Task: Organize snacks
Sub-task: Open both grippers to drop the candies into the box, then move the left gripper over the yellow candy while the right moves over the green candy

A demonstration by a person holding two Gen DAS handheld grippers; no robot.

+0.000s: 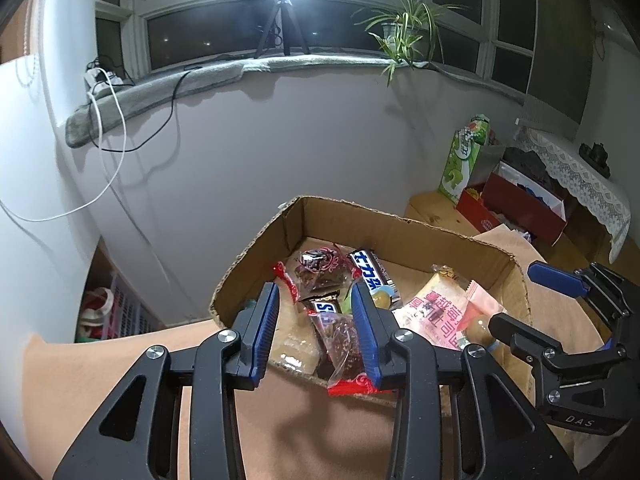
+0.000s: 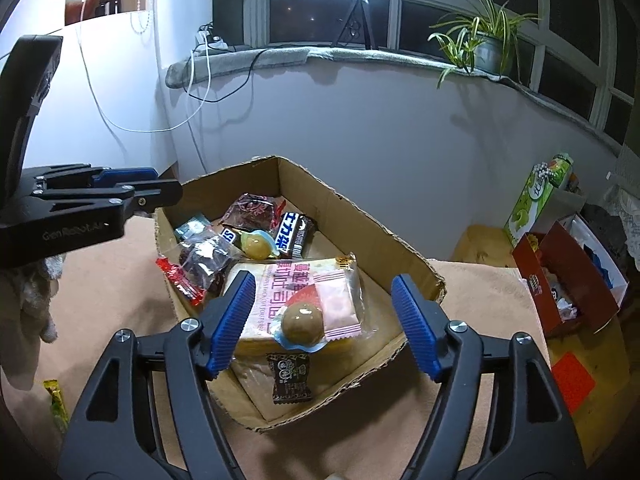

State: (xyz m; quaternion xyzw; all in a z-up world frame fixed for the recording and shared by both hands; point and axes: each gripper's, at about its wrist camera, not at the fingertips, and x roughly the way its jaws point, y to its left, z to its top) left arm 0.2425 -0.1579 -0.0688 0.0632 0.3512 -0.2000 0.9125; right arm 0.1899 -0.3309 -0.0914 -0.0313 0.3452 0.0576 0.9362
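Observation:
A cardboard box on the tan cloth holds several snacks: chocolate bars, a bread pack, a round jelly cup, a small dark packet. A clear packet with red ends lies over the box's near edge, between my left gripper's fingers. My left gripper is open above the box's near edge; it also shows in the right wrist view. My right gripper is open and empty above the bread pack; it also shows in the left wrist view.
A yellow-green snack packet lies on the cloth at the left. A red box and a green carton stand to the right. A windowsill with a plant and a tripod lies behind.

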